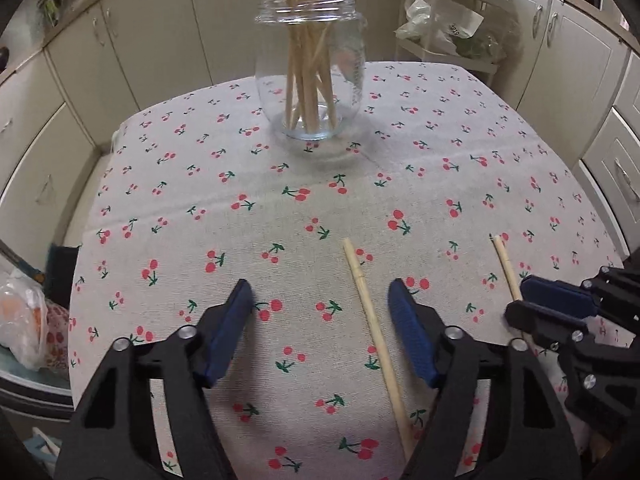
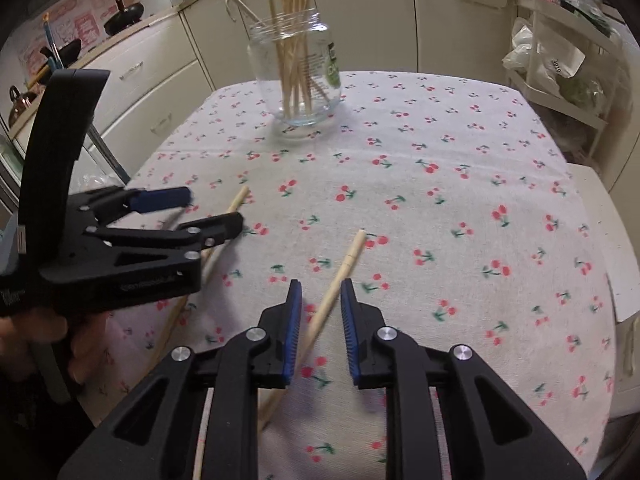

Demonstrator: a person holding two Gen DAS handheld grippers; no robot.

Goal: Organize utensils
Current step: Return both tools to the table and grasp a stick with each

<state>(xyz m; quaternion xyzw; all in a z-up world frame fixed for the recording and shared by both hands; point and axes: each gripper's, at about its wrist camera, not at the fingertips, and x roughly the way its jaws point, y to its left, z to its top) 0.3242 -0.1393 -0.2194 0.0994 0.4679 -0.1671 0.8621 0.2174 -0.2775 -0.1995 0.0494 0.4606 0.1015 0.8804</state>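
A clear glass jar [image 1: 310, 72] with several wooden chopsticks standing in it is at the far middle of the table; it also shows in the right wrist view [image 2: 296, 68]. Two loose chopsticks lie on the cloth. One chopstick [image 1: 376, 344] lies between my left gripper's [image 1: 320, 296] open fingers, nearer the right finger. The other chopstick [image 2: 332, 300] lies between my right gripper's [image 2: 320, 292] fingers, which are narrowly open around it without touching. In the left wrist view the right gripper [image 1: 548, 304] covers that chopstick [image 1: 505, 264]. The left gripper [image 2: 208, 212] shows over its chopstick [image 2: 236, 204].
The table wears a cherry-print cloth [image 1: 280, 184]. Cream cabinets [image 1: 132, 40] surround it. A white rack with bags [image 2: 560, 60] stands at the far right. A plastic bag [image 1: 20, 312] sits off the table's left edge. Pots and a kettle [image 2: 24, 100] are at the far left.
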